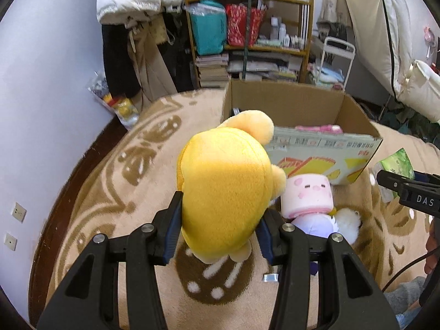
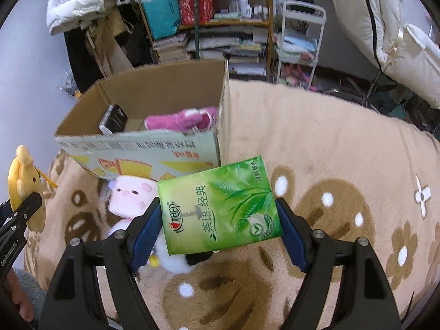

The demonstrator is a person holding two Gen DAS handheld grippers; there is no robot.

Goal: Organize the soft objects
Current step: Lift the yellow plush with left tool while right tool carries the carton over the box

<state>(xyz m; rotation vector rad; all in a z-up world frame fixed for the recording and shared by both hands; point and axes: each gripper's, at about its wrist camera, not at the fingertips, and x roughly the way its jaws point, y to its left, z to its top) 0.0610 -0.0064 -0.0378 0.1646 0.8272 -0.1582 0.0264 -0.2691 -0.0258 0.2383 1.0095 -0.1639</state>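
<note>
My left gripper [image 1: 220,222] is shut on a yellow plush toy [image 1: 228,184] and holds it above the rug, in front of the open cardboard box [image 1: 324,148]. My right gripper [image 2: 218,220] is shut on a green tissue pack [image 2: 220,206], held above the rug just right of the box [image 2: 143,148]. A pink-headed plush doll [image 1: 308,195] lies on the rug against the box front; it also shows in the right wrist view [image 2: 129,196]. Inside the box lie a pink fluffy item [image 2: 184,119] and a black object [image 2: 114,119]. The yellow plush also shows at the left edge [image 2: 23,181].
A beige patterned rug [image 2: 330,165] covers the floor. A cluttered wooden shelf [image 1: 247,27], hanging coats [image 1: 132,27] and a white trolley [image 2: 299,41] stand behind the box. A small metal piece [image 1: 271,277] lies on the rug by my left gripper.
</note>
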